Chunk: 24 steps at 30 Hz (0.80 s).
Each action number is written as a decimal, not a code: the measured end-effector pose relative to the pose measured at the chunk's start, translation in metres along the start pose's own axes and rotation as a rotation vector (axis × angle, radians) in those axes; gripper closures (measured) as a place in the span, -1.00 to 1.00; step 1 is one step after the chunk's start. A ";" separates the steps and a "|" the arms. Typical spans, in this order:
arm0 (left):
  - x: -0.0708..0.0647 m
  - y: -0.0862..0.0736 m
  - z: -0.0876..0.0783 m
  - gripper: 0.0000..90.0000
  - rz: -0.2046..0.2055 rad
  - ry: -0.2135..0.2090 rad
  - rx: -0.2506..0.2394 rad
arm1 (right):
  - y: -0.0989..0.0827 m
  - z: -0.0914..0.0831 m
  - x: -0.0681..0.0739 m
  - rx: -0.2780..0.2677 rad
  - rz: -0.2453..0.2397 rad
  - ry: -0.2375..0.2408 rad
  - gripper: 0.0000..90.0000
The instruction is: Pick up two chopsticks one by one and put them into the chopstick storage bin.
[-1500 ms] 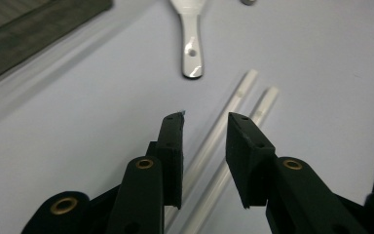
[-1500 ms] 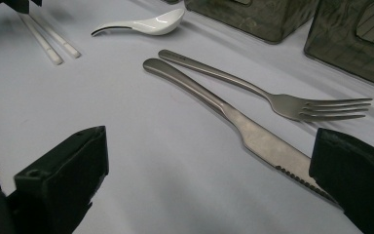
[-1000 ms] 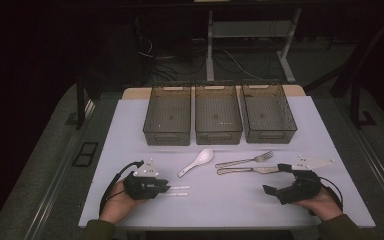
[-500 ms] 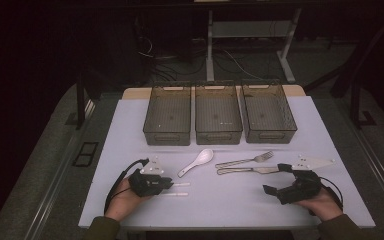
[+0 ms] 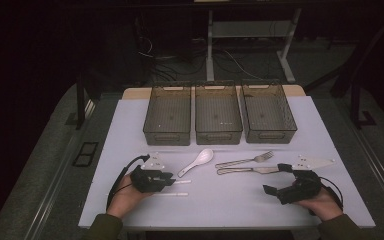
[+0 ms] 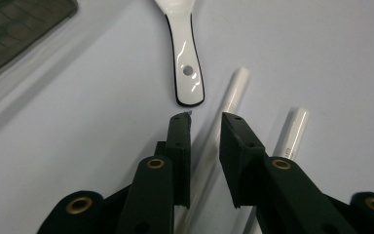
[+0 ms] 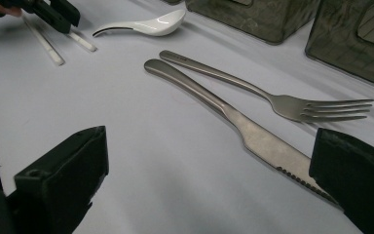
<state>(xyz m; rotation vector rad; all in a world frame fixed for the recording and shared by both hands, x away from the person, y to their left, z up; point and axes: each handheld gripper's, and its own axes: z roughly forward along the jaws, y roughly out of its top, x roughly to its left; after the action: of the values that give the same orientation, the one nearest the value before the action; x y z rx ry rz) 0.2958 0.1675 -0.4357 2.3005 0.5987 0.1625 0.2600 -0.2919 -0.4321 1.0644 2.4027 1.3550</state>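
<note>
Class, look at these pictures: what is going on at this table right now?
A person holds tongs in each hand at a white table. The left tongs straddle one of two white chopsticks; the jaws have just been opening, not visibly pressing it. The right tongs rest wide open near a knife and fork. A white spoon lies between, and three bins stand behind, nothing visible in them.

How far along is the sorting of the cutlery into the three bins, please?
Nothing is sorted yet: all three bins look empty. In hand, the left hand-held gripper straddles one white chopstick, jaws just opening, not gripping. The spoon, fork and knife remain on the table.
</note>
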 end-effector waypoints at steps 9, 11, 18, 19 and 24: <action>0.014 -0.015 -0.020 0.62 0.033 -0.076 -0.017 | 0.000 0.001 0.000 0.001 -0.002 0.005 -0.98; 0.017 -0.019 -0.020 0.64 0.046 -0.092 -0.008 | 0.000 0.001 0.000 0.002 -0.002 0.006 -0.98; 0.017 -0.020 -0.010 0.71 0.073 -0.101 0.036 | 0.000 0.001 0.000 0.000 0.002 0.006 -0.98; 0.017 -0.020 -0.010 0.72 0.078 -0.100 0.033 | 0.000 0.001 0.000 0.000 0.001 0.007 -0.98; 0.018 -0.020 -0.008 0.77 0.091 -0.101 0.029 | 0.000 0.001 0.000 -0.001 0.003 0.007 -0.98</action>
<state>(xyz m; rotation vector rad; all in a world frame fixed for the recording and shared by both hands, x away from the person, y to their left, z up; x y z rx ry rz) 0.3014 0.1936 -0.4446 2.3498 0.4482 0.0801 0.2610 -0.2913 -0.4328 1.0650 2.4057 1.3633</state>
